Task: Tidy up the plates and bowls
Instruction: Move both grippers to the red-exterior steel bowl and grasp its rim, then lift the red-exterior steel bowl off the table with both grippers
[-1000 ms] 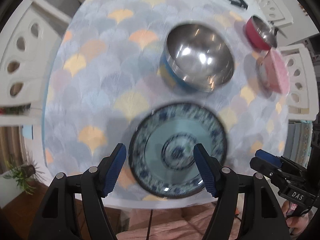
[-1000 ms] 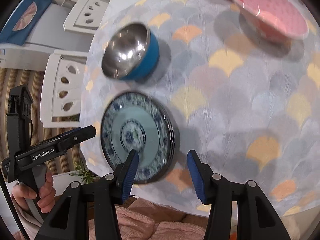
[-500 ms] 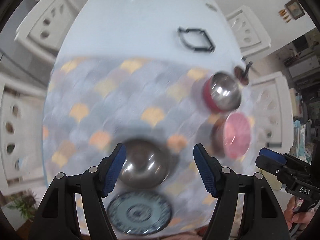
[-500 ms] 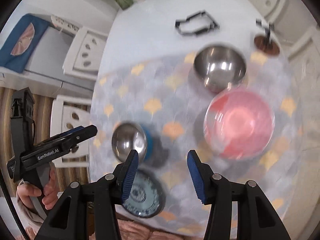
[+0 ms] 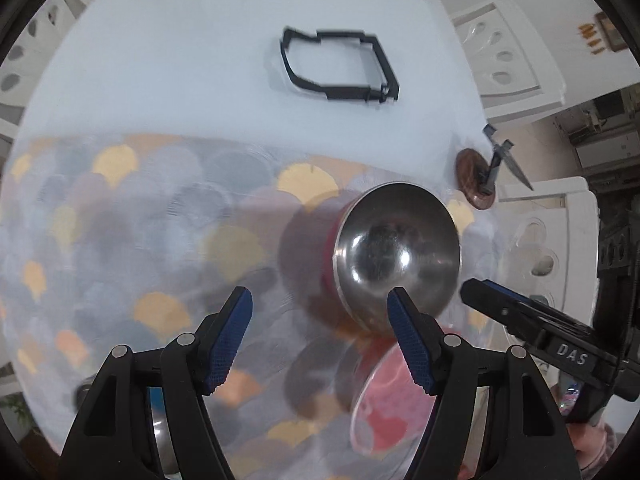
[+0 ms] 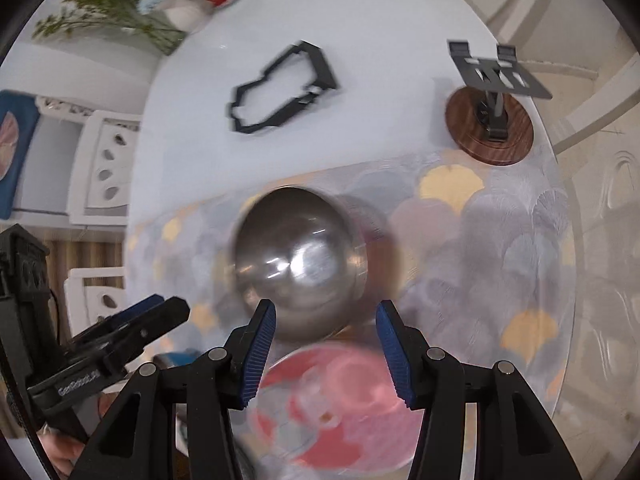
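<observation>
A steel bowl with a red outside [image 5: 396,256] [image 6: 300,264] stands on the scallop-patterned mat [image 5: 120,240]. Nearer to me lies a pink bowl [image 5: 384,412] [image 6: 344,404], blurred. My left gripper [image 5: 318,296] hangs open above the mat, its right finger in front of the steel bowl's near rim. In the right wrist view my right gripper [image 6: 325,308] is open above the gap between the steel bowl and the pink bowl. Neither holds anything. A sliver of a blue bowl [image 6: 176,360] shows behind the left finger.
On the bare pale-blue tabletop beyond the mat lie a black frame [image 5: 340,64] [image 6: 280,88] and a metal stand on a round wooden base [image 6: 490,128] [image 5: 476,176]. White chairs [image 5: 508,56] ring the table. A vase of flowers [image 6: 120,4] stands at the far edge.
Both grippers have swept across the table, from over the blue-patterned plate and blue bowl to the red steel bowl and pink bowl. The plate has left both views. Both jaws look unchanged.
</observation>
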